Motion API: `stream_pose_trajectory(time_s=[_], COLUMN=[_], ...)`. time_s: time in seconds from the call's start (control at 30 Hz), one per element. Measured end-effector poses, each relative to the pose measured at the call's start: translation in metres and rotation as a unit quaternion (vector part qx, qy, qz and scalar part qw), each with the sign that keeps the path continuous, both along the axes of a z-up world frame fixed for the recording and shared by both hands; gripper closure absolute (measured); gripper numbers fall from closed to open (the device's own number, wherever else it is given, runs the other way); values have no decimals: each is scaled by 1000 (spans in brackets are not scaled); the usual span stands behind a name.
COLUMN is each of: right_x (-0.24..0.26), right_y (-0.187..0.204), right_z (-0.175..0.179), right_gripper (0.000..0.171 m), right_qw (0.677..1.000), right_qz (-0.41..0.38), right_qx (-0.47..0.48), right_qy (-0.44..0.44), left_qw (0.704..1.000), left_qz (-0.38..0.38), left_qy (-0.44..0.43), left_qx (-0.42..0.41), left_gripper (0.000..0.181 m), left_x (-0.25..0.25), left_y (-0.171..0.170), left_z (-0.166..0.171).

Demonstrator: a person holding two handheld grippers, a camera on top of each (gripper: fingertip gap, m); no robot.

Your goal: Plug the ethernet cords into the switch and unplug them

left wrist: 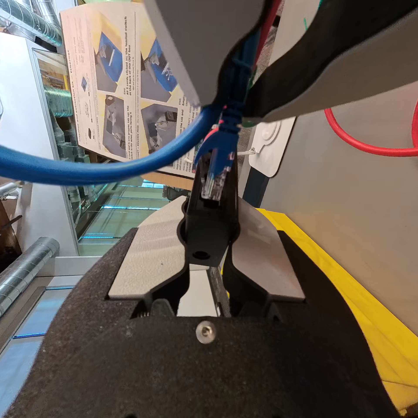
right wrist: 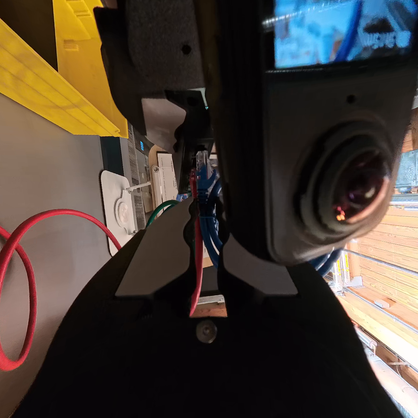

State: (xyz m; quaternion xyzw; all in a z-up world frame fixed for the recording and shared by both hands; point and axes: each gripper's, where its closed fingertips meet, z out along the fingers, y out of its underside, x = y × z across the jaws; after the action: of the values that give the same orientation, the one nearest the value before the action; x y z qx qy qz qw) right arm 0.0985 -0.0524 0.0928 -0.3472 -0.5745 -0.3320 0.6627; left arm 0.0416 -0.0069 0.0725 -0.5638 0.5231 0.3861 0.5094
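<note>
My left gripper (left wrist: 210, 217) is shut on a small black switch (left wrist: 207, 237), held between its grey pads with the ports facing up the frame. My right gripper (left wrist: 228, 108) comes in from the top, shut on the boot of a blue ethernet cord (left wrist: 113, 167). The cord's clear plug (left wrist: 213, 181) has its tip at the mouth of a port; I cannot tell how deep. In the right wrist view my right gripper (right wrist: 204, 210) holds the blue plug (right wrist: 203, 172) against the switch (right wrist: 187, 158). A red cord (right wrist: 198, 248) runs between its fingers beside the blue one.
The red cord loops over the grey table (left wrist: 362, 147). A green cord (right wrist: 162, 205) passes behind my right gripper. A yellow bin (left wrist: 339, 294) lies close by. An instruction sheet (left wrist: 113, 90) and a white mount plate (left wrist: 269, 144) stand behind. The left gripper's camera (right wrist: 346, 187) fills the right side.
</note>
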Motion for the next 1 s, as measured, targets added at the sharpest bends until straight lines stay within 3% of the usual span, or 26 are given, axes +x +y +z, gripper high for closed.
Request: stream_pose_trajectory(time_s=[0.03, 0.4, 0.6, 0.73, 1.0], right_x=[1, 40, 64, 53, 64], right_y=[-1, -1, 6, -6, -10], right_z=[1, 45, 66, 63, 67], right_gripper=[153, 155, 154, 155, 155], right_qw=[1000, 997, 978, 971, 967], right_qz=[2, 12, 24, 97, 91], right_qx=[1, 13, -38, -83, -124], right_qy=[1, 81, 205, 200, 203], left_qw=[1000, 998, 993, 992, 992], left_qz=[0, 16, -11, -12, 3], left_qy=[-4, -50, -75, -89, -84], left_qx=[-1, 28, 88, 86, 91], left_gripper=[151, 150, 150, 150, 150], left_x=[-1, -30, -25, -25, -37], left_y=[0, 4, -3, -4, -1], left_z=[0, 21, 45, 47, 48])
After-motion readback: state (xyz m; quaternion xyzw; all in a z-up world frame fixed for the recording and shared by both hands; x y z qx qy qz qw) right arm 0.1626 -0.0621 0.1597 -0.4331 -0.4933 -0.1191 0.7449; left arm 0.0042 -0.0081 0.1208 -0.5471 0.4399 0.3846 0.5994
